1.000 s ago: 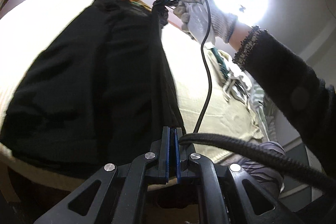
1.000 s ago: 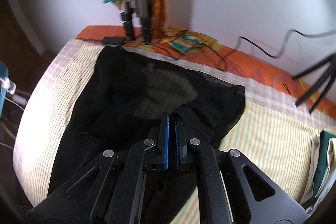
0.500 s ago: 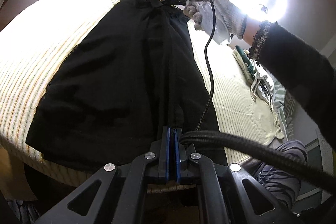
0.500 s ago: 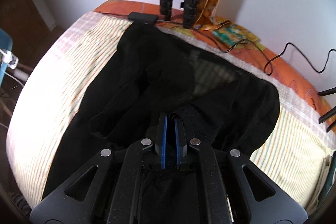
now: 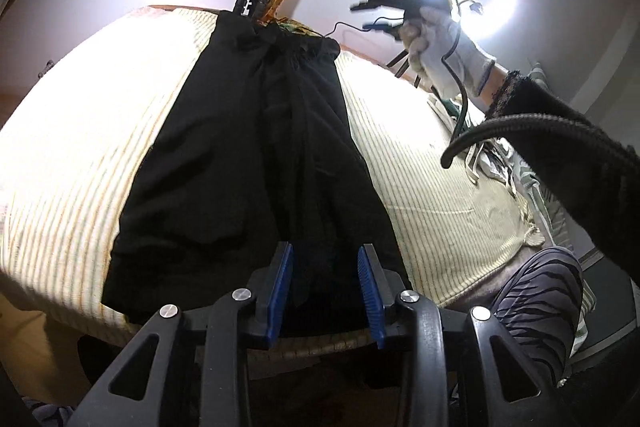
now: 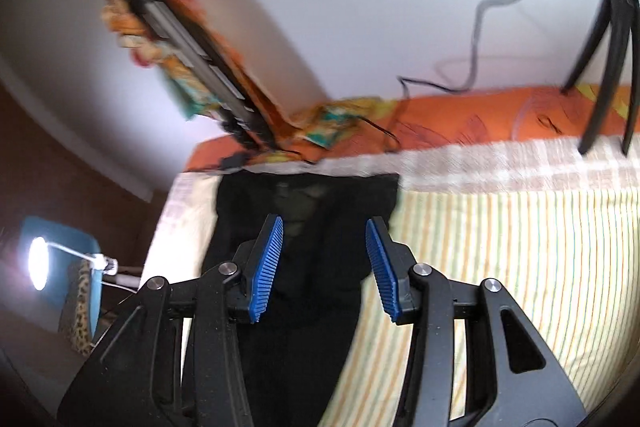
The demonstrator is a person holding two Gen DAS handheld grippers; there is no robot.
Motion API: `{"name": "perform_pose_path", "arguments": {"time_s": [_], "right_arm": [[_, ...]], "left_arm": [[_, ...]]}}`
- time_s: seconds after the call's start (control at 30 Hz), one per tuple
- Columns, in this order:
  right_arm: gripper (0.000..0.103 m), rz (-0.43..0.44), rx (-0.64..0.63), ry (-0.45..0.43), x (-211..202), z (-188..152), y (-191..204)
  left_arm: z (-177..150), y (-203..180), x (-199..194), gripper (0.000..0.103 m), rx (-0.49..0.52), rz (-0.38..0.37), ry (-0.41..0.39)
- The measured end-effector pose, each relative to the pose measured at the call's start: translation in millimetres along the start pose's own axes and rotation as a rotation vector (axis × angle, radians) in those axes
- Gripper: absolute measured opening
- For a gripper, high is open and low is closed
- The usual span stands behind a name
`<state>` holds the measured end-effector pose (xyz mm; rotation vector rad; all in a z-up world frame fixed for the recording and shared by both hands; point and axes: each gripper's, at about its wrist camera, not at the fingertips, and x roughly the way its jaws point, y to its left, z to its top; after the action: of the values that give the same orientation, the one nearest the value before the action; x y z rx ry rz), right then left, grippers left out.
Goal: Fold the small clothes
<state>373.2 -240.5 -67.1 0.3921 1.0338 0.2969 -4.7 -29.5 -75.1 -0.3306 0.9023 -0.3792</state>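
Left tongs (image 5: pixel 326 281) opening, blue pads apart above the near hem, gripping nothing. Beyond, black garment (image 5: pixel 256 163) spread long and flat, softly creased, down the striped bed (image 5: pixel 420 167). Farther off, right tongs (image 5: pixel 370 15) opening in a gloved hand (image 5: pixel 440 55), empty. Right wrist view alone: orange cover (image 6: pixel 460 119) and tripod legs (image 6: pixel 604 39).

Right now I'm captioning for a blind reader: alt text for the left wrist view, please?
A black garment lies flat on a striped bed, seen between the left gripper's opening blue pads, which grip nothing. Beyond, a gloved hand holds the right gripper raised.
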Motion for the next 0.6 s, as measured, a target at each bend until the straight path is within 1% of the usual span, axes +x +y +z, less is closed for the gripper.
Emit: {"name": "perform_pose_path", "arguments": {"time_s": [0.1,0.2,0.27,0.4,0.43,0.47,0.5,0.53,0.57,0.6], "right_arm": [[0.046,-0.061,-0.024,0.032,15,-6,1],[0.046,-0.035,-0.016,0.048,14,-17,1],[0.046,-0.02,-0.011,0.047,4,-27,1],[0.046,0.035,-0.02,0.044,-39,-60,9],[0.046,0.051,-0.028,0.041,-58,-75,14],[0.046,0.056,-0.033,0.042,-68,-84,17],[0.046,0.058,-0.043,0.048,-81,-98,21],[0.046,0.057,-0.062,0.061,-98,-121,28],[0.046,0.056,-0.073,0.069,-106,-133,31],[0.046,0.056,-0.087,0.09,-115,-153,36]], "left_arm": [[3,0,-4,0.032,0.017,0.024,-0.013],[3,2,-11,0.032,0.057,0.067,-0.018],[3,4,-13,0.032,0.09,0.101,-0.008],[5,13,-16,0.033,0.171,0.156,0.025],[6,16,-16,0.033,0.183,0.161,0.04],[7,21,-17,0.034,0.191,0.159,0.058],[9,26,-18,0.034,0.201,0.153,0.075],[10,29,-19,0.034,0.213,0.152,0.091],[13,32,-20,0.035,0.238,0.16,0.105],[14,35,-22,0.035,0.258,0.169,0.112]]}}
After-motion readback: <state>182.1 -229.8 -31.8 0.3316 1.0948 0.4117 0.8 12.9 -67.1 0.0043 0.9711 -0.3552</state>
